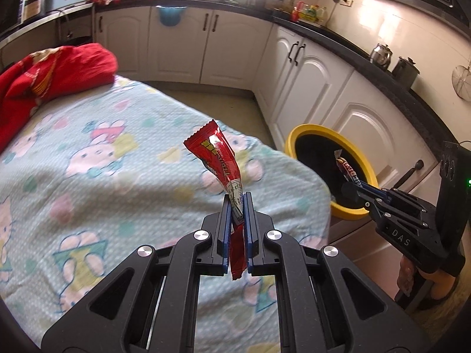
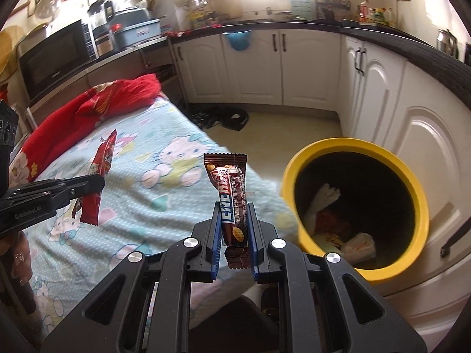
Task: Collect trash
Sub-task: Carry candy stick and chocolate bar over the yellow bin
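Your left hand-held gripper (image 1: 238, 206) is clenched on a red snack wrapper (image 1: 219, 158), pinched near its lower half so the crimped top stands up and leans left above the bed (image 1: 88, 153). Your right hand-held gripper (image 2: 234, 220) grips a brown bar wrapper (image 2: 231, 194) around its middle, upright, just beside the bed's right edge and near the yellow-rimmed bin (image 2: 412, 182).

Both wrappers look like thin, glossy film: very light, floppy and likely slippery, so they could slide out if the pads ease off. Holding across the flat middle, as you do now, seems the safest grip; the crimped ends are stiffer but narrow. Being so light, they may flutter or cling to the pads when let go, so release well over the bin's mouth.
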